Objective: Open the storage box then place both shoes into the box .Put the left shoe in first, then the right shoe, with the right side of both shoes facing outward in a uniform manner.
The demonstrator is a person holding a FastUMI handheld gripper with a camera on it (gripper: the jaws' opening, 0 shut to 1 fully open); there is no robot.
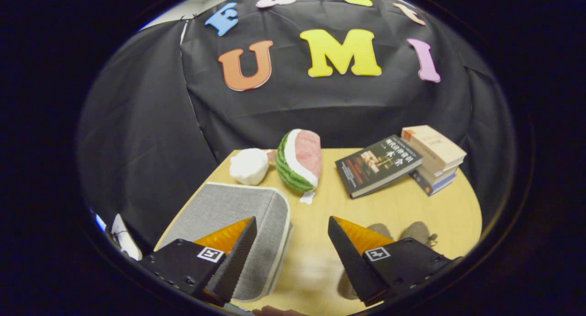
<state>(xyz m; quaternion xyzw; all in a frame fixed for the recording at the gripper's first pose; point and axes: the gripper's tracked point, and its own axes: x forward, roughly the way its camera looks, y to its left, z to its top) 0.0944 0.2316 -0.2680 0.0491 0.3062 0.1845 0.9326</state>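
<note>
A grey fabric storage box point(238, 220) with its lid down lies on the wooden table point(403, 206), under and just beyond my left finger. Two brownish shoes point(416, 231) peek out behind my right finger, mostly hidden by it. My gripper point(290, 224) hovers above the table's near side, open, with bare table between its fingers.
Beyond the box stand a plush watermelon slice point(300, 160) and a white plush lump point(249, 166). A dark book point(377, 165) leans on a stack of books point(432, 158) at the far right. Black cloth walls close in the table.
</note>
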